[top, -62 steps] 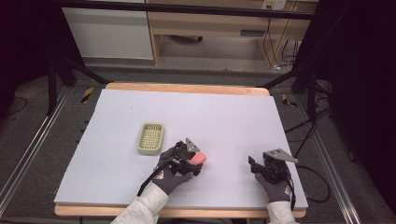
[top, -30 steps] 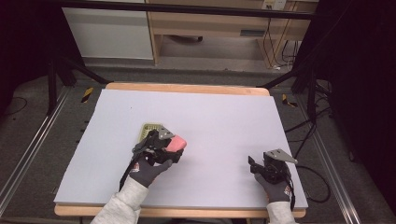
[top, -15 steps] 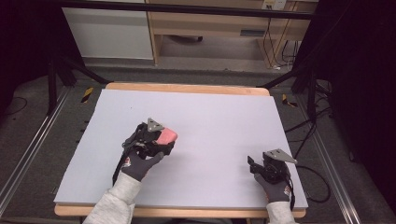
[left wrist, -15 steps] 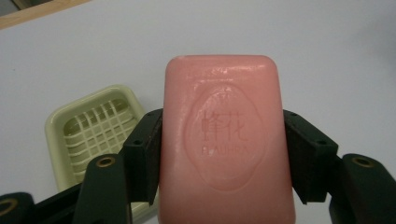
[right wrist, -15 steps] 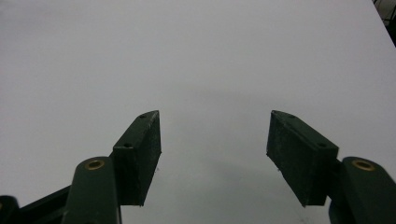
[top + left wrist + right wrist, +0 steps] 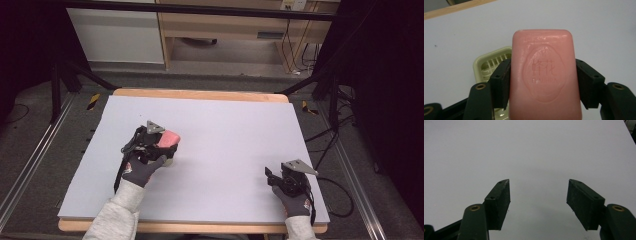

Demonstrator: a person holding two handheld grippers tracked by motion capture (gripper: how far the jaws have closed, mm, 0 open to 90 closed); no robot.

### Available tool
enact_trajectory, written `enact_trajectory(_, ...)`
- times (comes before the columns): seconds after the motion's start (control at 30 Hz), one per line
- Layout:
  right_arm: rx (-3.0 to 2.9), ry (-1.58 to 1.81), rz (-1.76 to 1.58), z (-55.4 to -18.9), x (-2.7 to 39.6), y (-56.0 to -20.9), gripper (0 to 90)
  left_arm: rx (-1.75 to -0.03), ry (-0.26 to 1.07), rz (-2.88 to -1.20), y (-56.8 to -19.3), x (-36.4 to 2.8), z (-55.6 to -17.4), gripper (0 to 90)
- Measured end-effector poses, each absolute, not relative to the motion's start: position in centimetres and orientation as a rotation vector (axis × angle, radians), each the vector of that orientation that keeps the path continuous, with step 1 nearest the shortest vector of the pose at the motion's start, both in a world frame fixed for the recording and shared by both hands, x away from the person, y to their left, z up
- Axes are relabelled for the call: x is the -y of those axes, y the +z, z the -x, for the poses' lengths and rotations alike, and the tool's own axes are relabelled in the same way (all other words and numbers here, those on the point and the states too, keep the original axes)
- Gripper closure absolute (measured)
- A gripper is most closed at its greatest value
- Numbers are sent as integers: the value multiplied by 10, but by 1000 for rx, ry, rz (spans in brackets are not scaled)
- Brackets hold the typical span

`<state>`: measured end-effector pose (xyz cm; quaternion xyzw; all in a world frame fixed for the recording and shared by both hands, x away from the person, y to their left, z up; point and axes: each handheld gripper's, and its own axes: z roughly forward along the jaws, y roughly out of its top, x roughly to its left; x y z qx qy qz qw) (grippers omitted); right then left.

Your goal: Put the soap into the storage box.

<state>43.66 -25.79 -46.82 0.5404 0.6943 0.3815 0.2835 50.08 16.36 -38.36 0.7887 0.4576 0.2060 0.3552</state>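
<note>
Left gripper [image 6: 167,145] clamps pink rectangular soap bar [image 6: 545,75] by its long sides, embossed face toward camera, held above pale lavender table mat [image 6: 225,140]. Pale green slatted plastic soap dish [image 6: 490,63] sits on mat directly below and behind bar, partly hidden. Right gripper [image 6: 539,202] rests near mat's front right corner, jaws apart, nothing between them.

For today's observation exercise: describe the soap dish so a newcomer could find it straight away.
Start at the pale table and go to its left half, where the left gripper grips a pink soap bar. Just beneath the bar sits the soap dish, pale yellow-green, rounded at the corners, with a slatted floor.
</note>
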Motion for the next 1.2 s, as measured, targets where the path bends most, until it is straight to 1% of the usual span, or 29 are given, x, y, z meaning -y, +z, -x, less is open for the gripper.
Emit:
enact_trajectory(0.73,-1863,1015,-1438,-438,257,-469,354,-1270,558,-1984,-395,-181,-519,371)
enact_trajectory(1.2,-1871,1015,-1434,-438,255,-470,354,-1301,571,-1986,-405,-180,-530,372)
